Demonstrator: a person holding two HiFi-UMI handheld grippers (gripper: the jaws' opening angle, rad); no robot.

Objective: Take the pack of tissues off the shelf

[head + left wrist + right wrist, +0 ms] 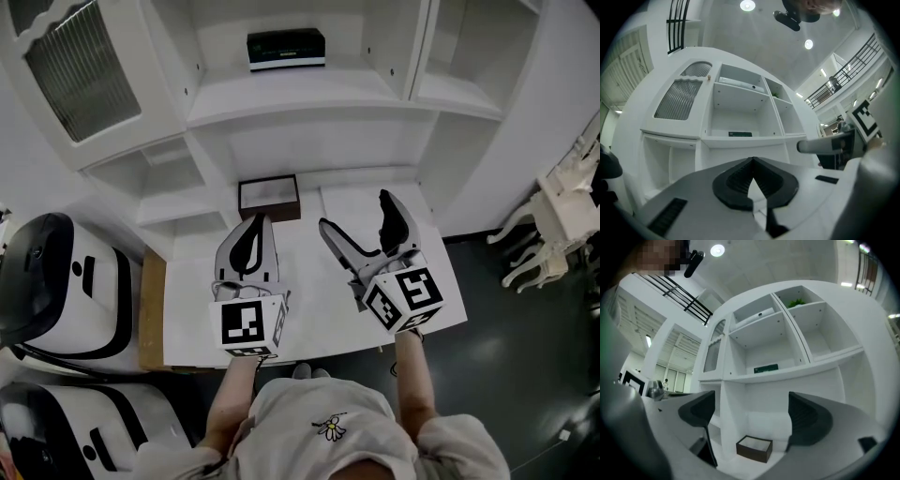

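Tissue pack (286,49) (dark, green-edged) is seen lying flat on the upper middle shelf, top centre of the head view, well apart from both grippers. It is also visible in the left gripper view (740,134) and the right gripper view (766,368). White shelf unit (309,103) is spread across the upper frame. White table (192,309) is placed below it, lower centre. Two white-and-black machines (66,281) are parked at the left edge. Right gripper (354,214) is held over the table, right of centre, jaws spread wide with nothing between them. Left gripper (251,246) is held left of centre, jaws pressed together, empty. Brown open box (269,198) is set near the unit's base, just above the left gripper in the frame.
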